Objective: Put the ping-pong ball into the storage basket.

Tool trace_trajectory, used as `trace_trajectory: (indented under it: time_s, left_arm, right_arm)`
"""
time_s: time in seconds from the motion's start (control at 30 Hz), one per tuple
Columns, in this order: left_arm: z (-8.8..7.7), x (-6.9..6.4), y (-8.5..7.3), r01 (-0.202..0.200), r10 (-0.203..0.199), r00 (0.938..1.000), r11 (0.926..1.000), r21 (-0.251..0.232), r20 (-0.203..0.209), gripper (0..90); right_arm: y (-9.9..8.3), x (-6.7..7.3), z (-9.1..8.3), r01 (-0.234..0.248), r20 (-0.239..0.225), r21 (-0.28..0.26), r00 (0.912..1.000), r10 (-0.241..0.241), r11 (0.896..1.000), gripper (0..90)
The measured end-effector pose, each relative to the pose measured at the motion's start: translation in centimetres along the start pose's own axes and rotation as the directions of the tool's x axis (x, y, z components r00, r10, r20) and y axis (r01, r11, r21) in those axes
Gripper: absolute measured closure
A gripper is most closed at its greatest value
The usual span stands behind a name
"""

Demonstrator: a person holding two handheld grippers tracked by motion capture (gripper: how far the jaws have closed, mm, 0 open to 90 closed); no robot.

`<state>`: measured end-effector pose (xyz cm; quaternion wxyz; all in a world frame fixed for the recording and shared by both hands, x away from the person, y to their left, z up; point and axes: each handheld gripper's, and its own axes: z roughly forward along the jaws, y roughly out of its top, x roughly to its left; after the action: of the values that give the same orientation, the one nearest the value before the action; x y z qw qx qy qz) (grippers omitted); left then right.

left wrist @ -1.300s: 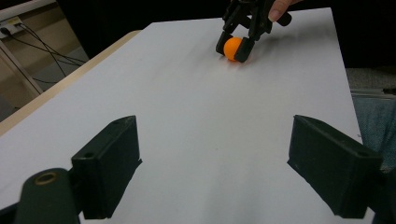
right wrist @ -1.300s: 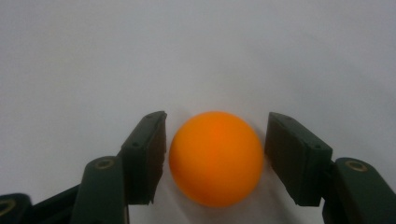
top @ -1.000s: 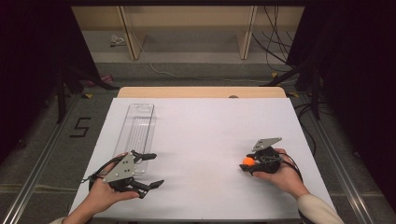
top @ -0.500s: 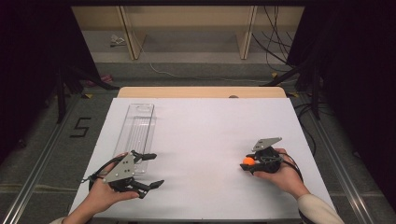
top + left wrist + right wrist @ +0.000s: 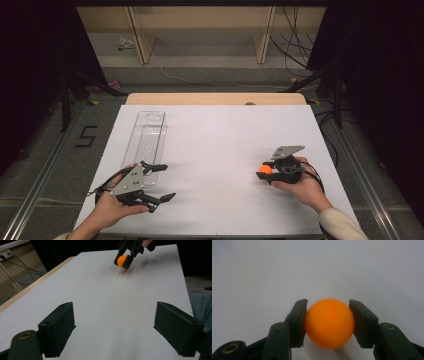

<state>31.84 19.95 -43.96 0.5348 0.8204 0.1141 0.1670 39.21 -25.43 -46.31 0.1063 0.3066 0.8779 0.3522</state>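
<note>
Gripping the orange ball (image 5: 265,169) in the right gripper (image 5: 266,171) low over the white table (image 5: 220,145), well apart from the clear tray (image 5: 146,139) (long axis running away), nearer the wide-open left gripper (image 5: 159,182).

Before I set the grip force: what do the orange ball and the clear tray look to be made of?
The orange ball, clamped in the right gripper, looks like smooth matte plastic, probably hollow like a table-tennis ball: even colour, soft sheen, no seam visible. The clear tray looks like rigid transparent plastic, since the white table shows through it and its rims catch light. Glass cannot be ruled out.
</note>
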Motion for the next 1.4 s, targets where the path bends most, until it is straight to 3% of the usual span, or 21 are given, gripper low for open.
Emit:
trace_trajectory:
  time_s: [0.57,1.4]
  left_arm:
    - [0.0,-0.1,0.0,0.0,0.0,1.0,1.0,-0.001,0.002,16.3]
    - [0.0,-0.1,0.1,-0.001,0.001,1.0,1.0,-0.003,0.004,16.3]
  right_arm:
    - [1.6,0.1,-1.3,0.003,0.017,-0.106,0.9999,-0.001,0.994,51.4]
    - [4.6,1.1,-0.4,0.033,-0.012,-0.178,0.9993,-0.036,0.983,51.4]
